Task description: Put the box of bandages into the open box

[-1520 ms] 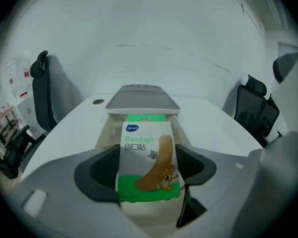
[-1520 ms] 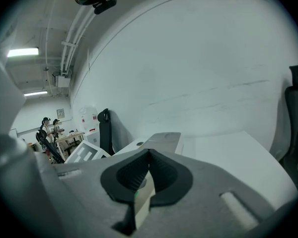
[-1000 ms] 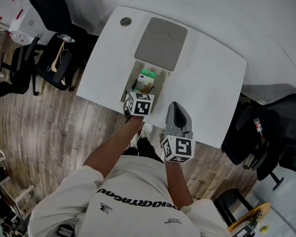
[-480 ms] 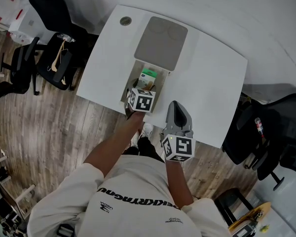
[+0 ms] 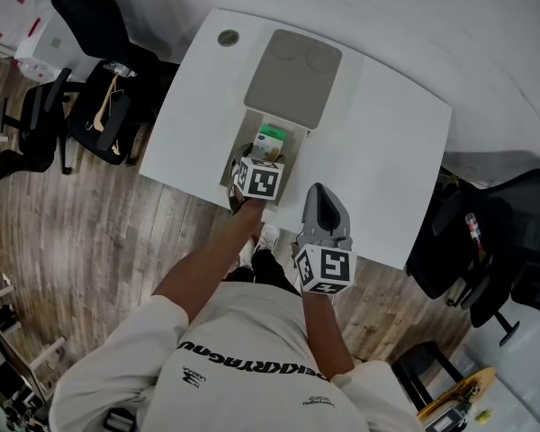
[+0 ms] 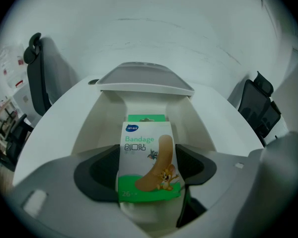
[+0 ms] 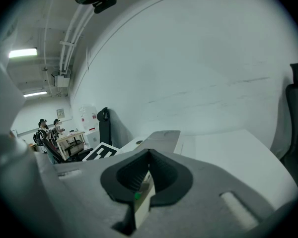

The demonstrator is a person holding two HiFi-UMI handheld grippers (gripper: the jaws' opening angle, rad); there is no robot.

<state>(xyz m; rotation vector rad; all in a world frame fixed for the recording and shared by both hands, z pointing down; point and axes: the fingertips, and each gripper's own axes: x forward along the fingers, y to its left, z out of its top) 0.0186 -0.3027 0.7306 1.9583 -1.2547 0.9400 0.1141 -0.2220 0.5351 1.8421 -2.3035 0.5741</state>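
Left gripper (image 5: 264, 158) jaws stand wide, dark pads pressed on both sides of the bandage box (image 6: 149, 155), gripping it. The bandage box is upright between the jaws, printed front facing the left gripper view, green top away from it. It sits down inside the open box (image 6: 97, 128), between the white side walls, near the front end; cannot tell if its bottom touches the floor of the open box. Grey lid (image 5: 294, 77) is flipped back on the far side of the open box, lying flat on the white bench (image 5: 387, 142). The left gripper points steeply down into the open box, arm reaching in from the bench's near edge. Right gripper (image 7: 149, 151) jaws closed, tips meeting, nothing held; only a pale piece with a green dot shows low in the gap, looks like part of the gripper. It is over the bench's near edge, just right of the open box, apart from it, pointing toward the far side. Black chairs (image 5: 81, 106) stand left of the bench.
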